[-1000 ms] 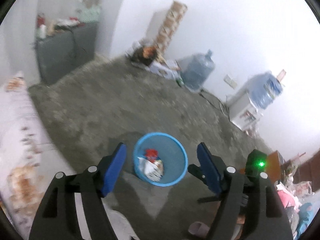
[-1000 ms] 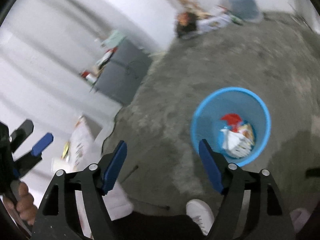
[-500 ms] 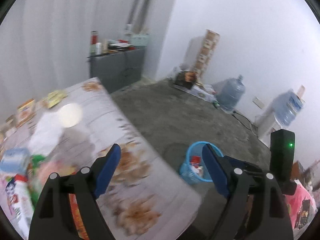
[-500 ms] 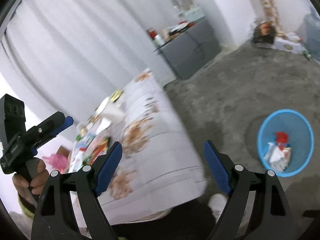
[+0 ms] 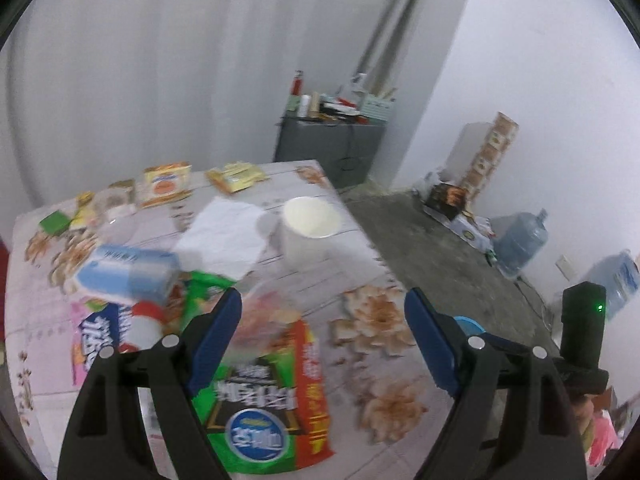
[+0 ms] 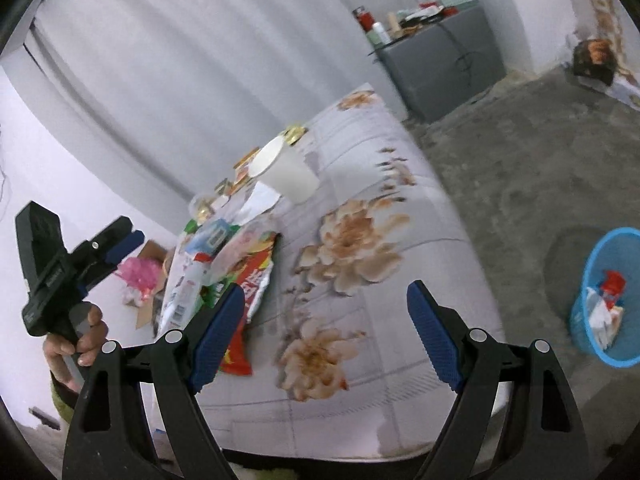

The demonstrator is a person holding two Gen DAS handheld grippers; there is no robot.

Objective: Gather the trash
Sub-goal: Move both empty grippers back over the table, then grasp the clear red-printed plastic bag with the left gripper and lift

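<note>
Trash litters a floral-cloth table (image 5: pixel 376 320): a green and red snack bag (image 5: pixel 264 396), a white paper cup (image 5: pixel 310 228), a white napkin (image 5: pixel 224 232), a blue and white carton (image 5: pixel 128 276) and yellow wrappers (image 5: pixel 166 182). My left gripper (image 5: pixel 322 332) hangs open and empty above the snack bag. My right gripper (image 6: pixel 326 320) is also open and empty, over the table's near end (image 6: pixel 360 360). To its right on the floor stands a blue bin (image 6: pixel 608 300) holding trash. The cup (image 6: pixel 286 172), the snack bag (image 6: pixel 252 280) and the left gripper (image 6: pixel 124 236), in a hand, show there too.
A grey cabinet (image 5: pixel 330 148) with bottles and clutter stands against the curtain behind the table. Water jugs (image 5: pixel 520 244) and boxes (image 5: pixel 448 196) line the far wall. A pink bag (image 6: pixel 140 272) lies beyond the table's left side. Grey concrete floor (image 6: pixel 520 168) spreads right of the table.
Both views swung from the floor and blue bin up to the littered table. The bin slid to the right edge. Both grippers stayed empty; the left jaws spread slightly wider.
</note>
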